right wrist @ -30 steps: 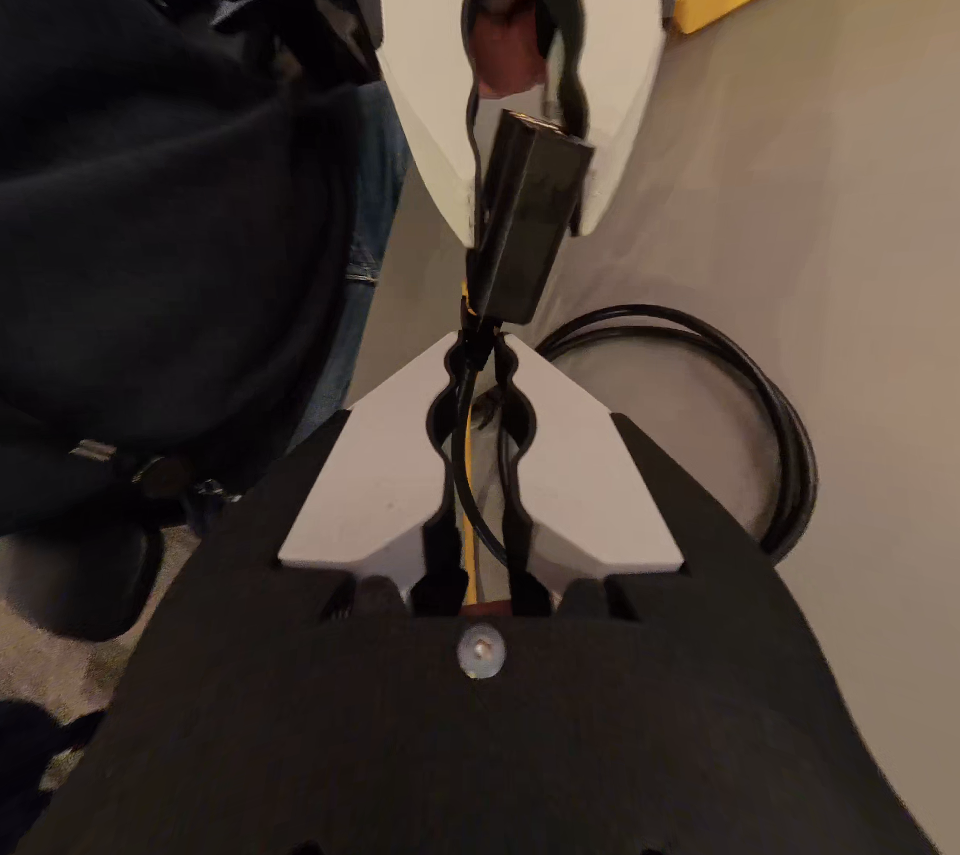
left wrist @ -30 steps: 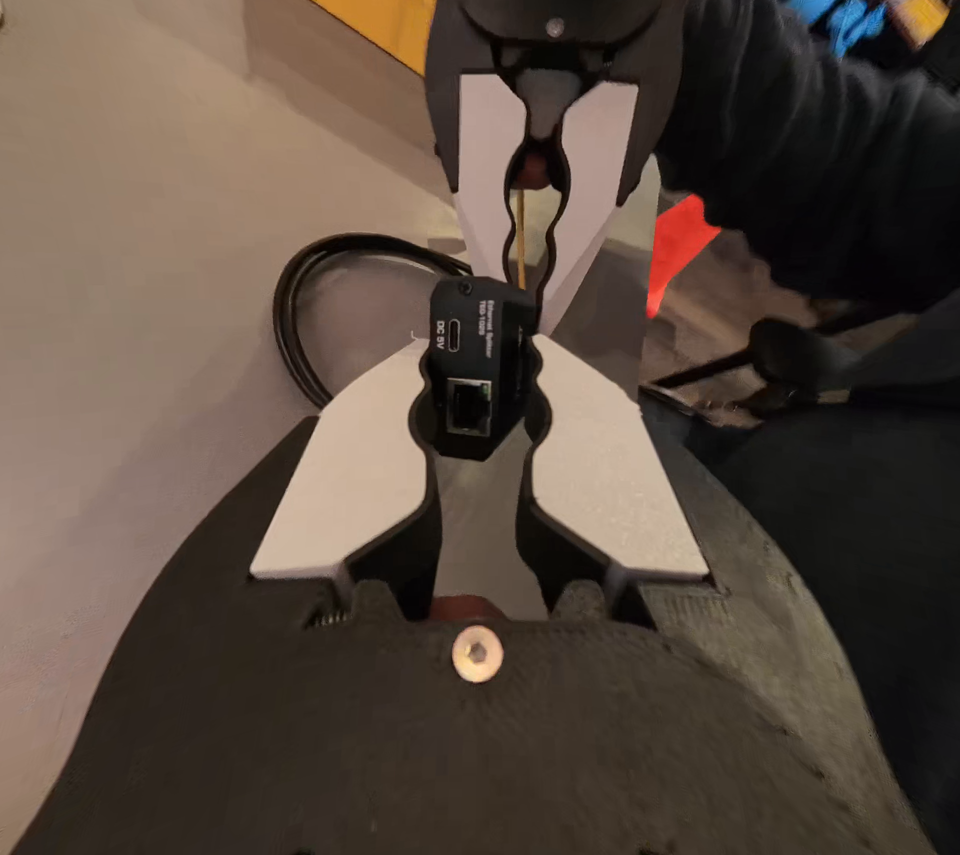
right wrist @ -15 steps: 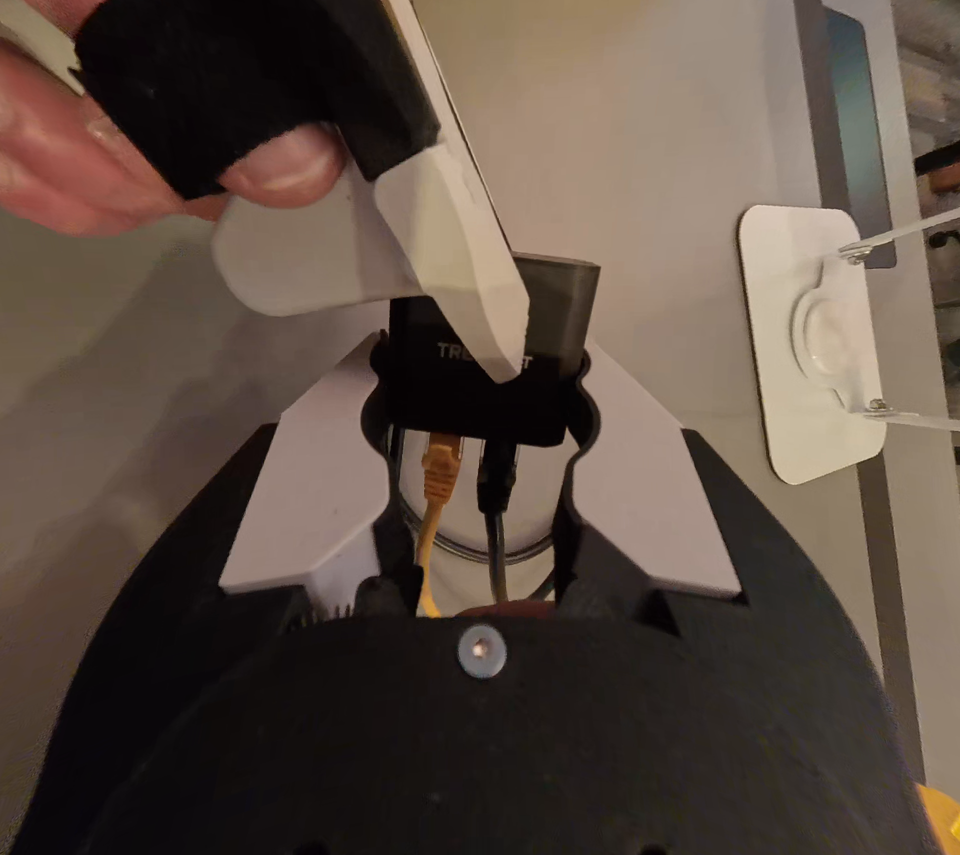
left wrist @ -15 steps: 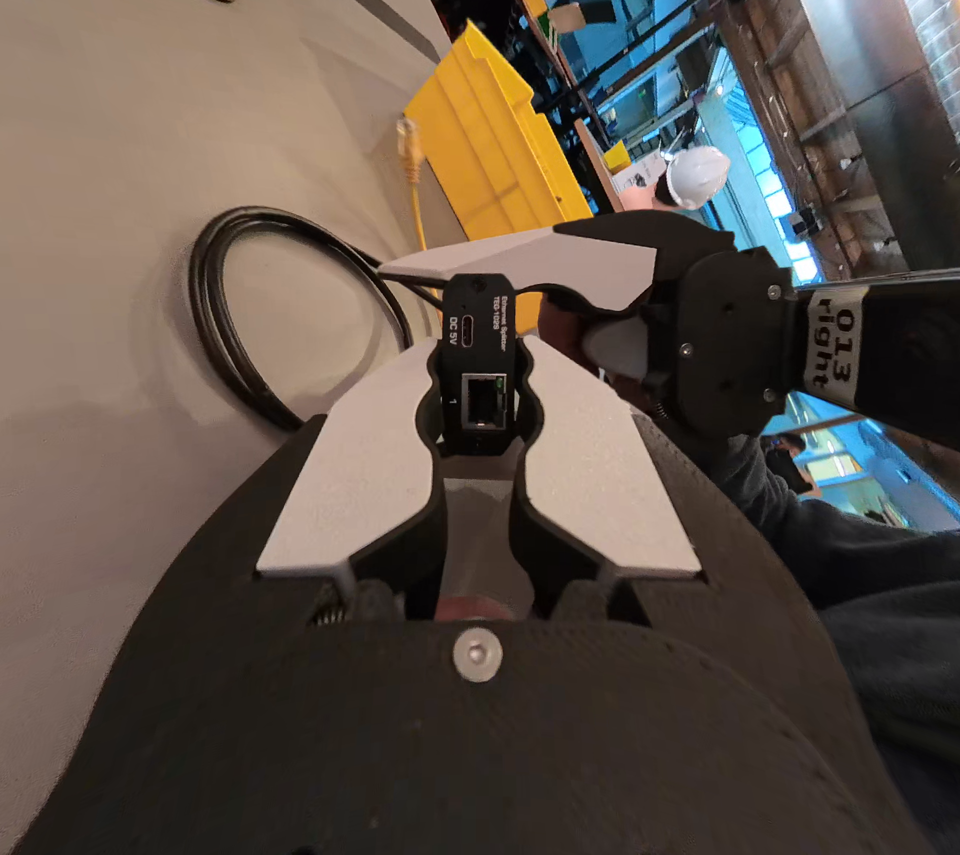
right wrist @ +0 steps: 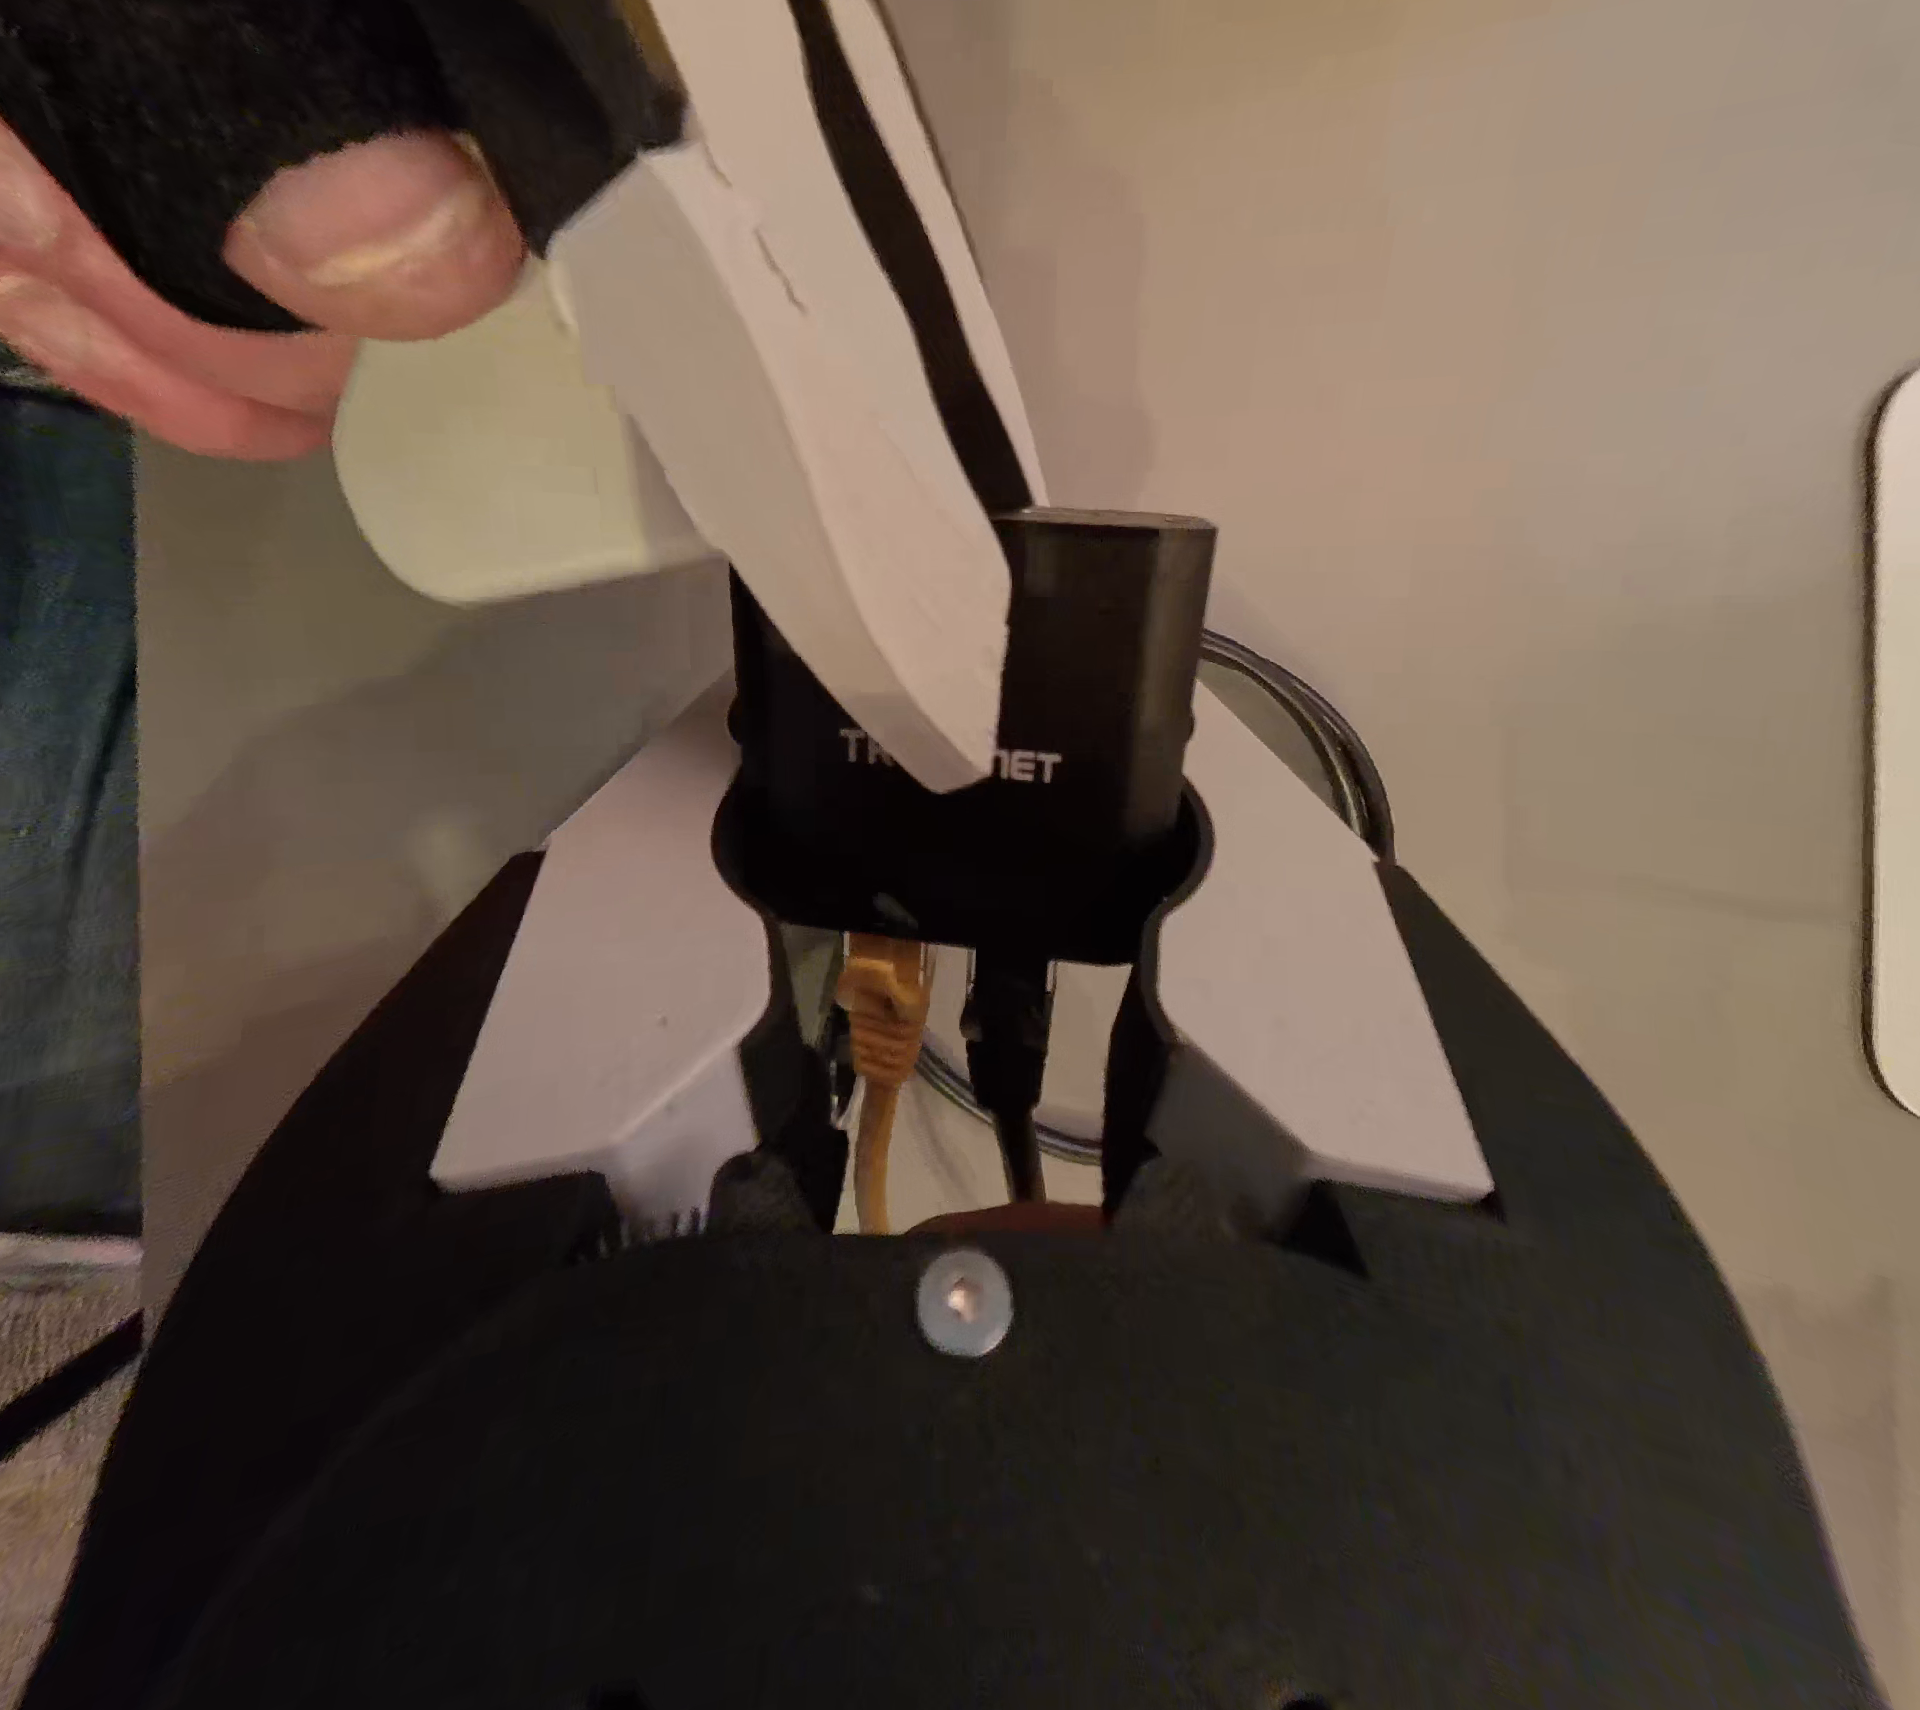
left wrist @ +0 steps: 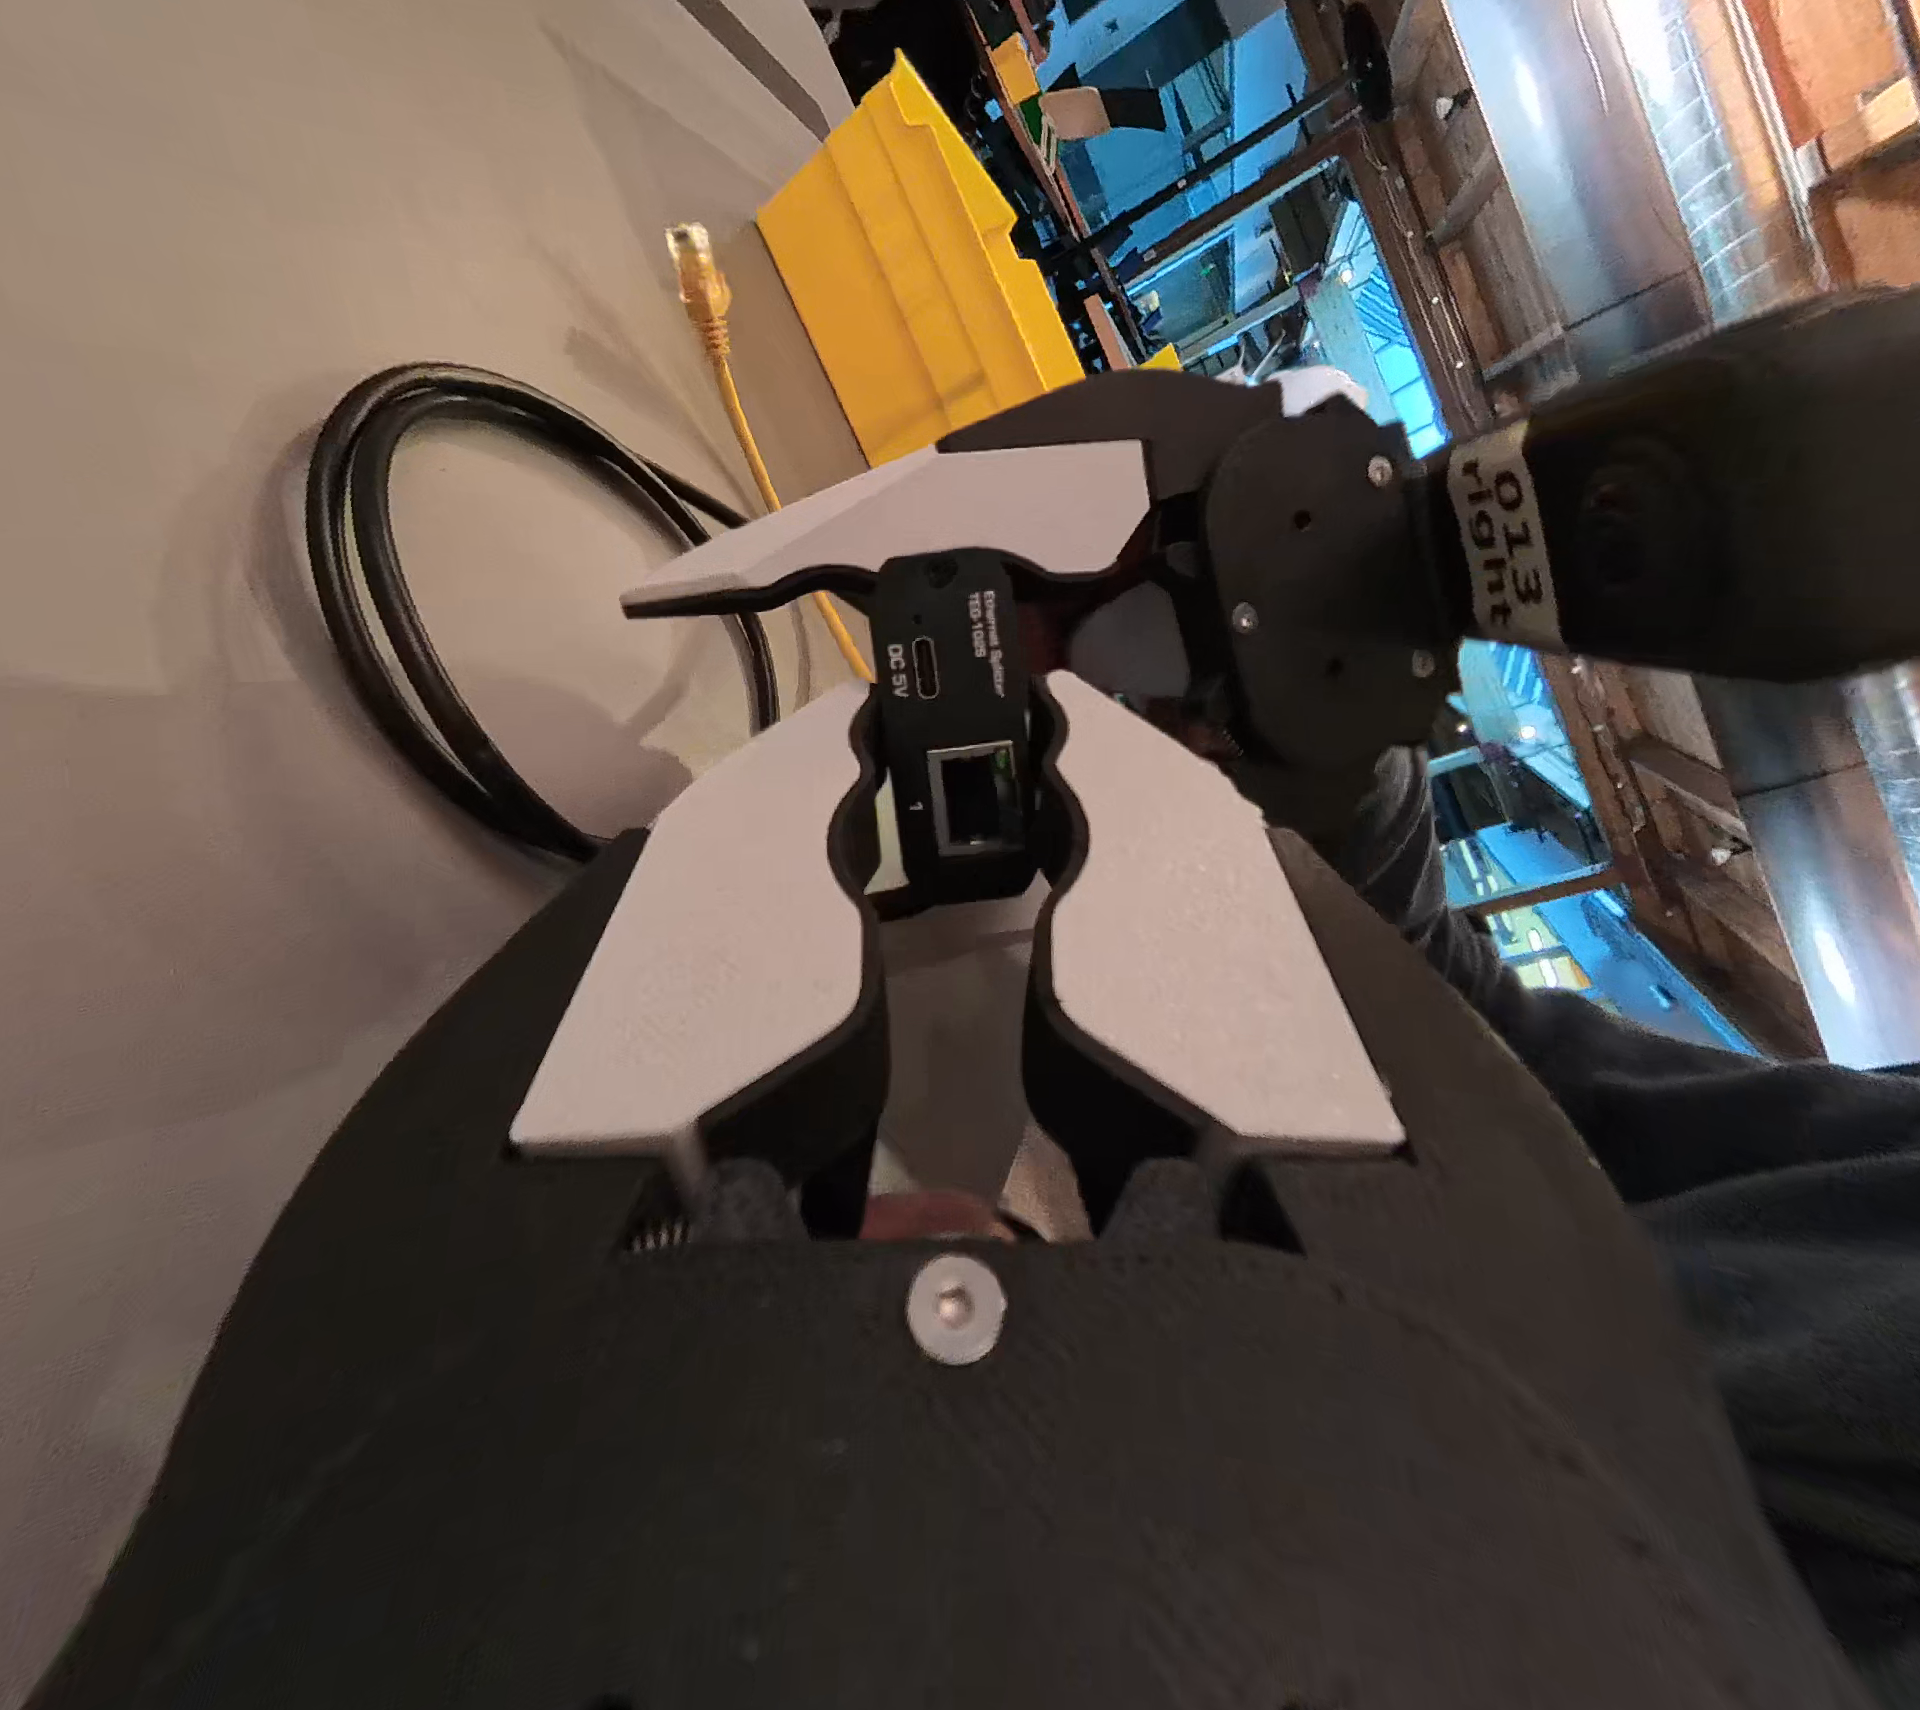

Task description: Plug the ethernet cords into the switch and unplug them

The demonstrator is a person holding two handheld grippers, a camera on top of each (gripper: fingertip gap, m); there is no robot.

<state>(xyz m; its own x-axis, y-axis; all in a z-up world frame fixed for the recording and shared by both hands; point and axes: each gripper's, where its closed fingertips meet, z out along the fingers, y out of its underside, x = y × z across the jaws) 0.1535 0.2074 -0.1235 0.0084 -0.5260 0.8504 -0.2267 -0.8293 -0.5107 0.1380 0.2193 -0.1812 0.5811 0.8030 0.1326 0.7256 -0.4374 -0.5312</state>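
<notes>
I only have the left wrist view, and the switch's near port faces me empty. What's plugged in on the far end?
Observer: In the right wrist view, a yellow plug sits in one far port of the switch.
Operator: Anything beside it?
Observer: A black plug sits in the neighbouring port.
Operator: Is the right gripper on a plug?
Observer: No. The right gripper clasps the switch body with its jaws, and both cords pass between them.

Right tongs (right wrist: pixel 961 839) turned from cords onto switch (right wrist: pixel 1091 673); both tongs grip it.
</notes>
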